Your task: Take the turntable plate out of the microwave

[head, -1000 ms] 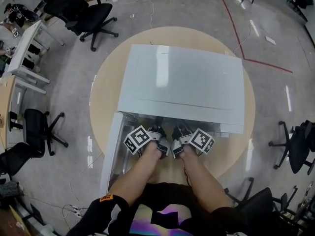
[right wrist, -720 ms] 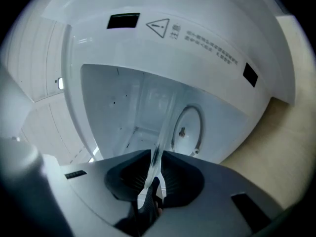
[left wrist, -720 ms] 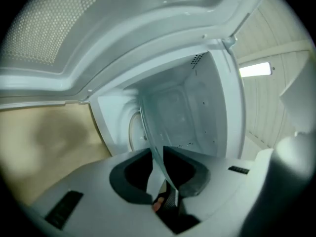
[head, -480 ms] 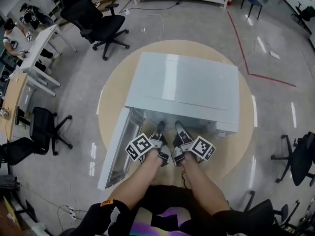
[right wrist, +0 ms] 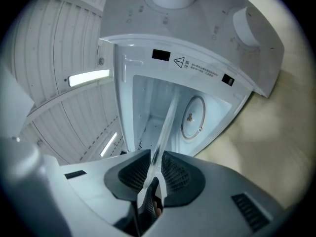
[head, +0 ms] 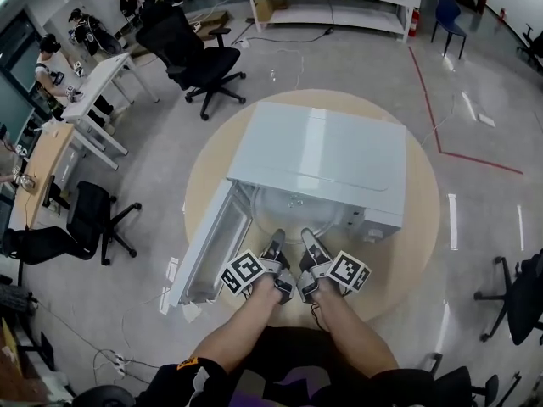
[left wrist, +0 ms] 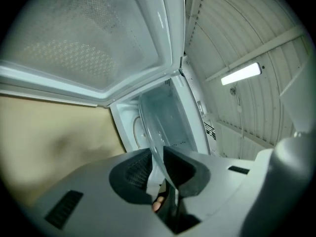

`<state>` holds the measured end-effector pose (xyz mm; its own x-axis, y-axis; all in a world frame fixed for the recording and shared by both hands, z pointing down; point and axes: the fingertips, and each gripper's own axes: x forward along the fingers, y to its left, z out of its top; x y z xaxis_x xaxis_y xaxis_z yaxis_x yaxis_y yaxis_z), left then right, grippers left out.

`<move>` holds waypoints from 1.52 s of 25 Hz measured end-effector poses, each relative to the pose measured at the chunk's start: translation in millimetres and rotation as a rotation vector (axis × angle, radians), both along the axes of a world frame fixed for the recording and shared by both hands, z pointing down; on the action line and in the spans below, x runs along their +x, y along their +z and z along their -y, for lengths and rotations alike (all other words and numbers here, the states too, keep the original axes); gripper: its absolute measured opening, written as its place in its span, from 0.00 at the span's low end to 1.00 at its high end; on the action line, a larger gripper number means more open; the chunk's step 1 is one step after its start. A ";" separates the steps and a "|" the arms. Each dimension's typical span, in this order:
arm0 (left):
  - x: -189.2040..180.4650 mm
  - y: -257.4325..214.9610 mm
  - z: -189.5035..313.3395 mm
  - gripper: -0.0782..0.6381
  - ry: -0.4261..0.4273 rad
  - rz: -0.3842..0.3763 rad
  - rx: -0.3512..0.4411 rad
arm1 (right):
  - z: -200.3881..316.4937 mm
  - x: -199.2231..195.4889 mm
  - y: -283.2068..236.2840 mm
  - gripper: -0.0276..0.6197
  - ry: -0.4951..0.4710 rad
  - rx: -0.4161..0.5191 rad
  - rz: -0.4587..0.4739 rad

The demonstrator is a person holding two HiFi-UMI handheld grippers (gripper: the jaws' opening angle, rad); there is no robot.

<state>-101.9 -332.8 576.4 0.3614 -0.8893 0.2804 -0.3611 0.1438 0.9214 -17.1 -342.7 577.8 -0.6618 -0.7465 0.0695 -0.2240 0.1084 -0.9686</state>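
As the left gripper (left wrist: pixel 158 163) and right gripper (right wrist: pixel 155 168) sit side by side, each pair of dark ribbed jaws is closed narrowly on the near rim of the clear round glass turntable plate (head: pixel 290 214). The plate is partly out of the mouth of the white box-shaped microwave (head: pixel 327 155), and its far part is under the oven's top. The microwave's white door (head: pixel 208 246) hangs open to the left. The microwave stands on a round tan wooden table (head: pixel 411 244).
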 end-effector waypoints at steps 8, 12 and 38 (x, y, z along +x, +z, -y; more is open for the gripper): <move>1.4 -6.9 -45.2 0.26 -0.049 0.013 0.011 | -40.7 0.3 -4.6 0.15 -0.062 0.017 0.005; 0.0 -10.2 -65.1 0.26 -0.045 0.008 0.018 | -60.2 -1.5 -8.1 0.16 -0.068 0.029 -0.003; -1.1 25.8 -270.3 0.26 0.149 -0.052 -0.043 | -280.2 -2.1 24.1 0.16 0.099 -0.043 -0.056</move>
<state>-103.0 -62.5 602.2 0.5032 -0.8124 0.2948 -0.3338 0.1319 0.9334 -19.2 -62.5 601.9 -0.5790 -0.8037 0.1376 -0.2853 0.0416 -0.9575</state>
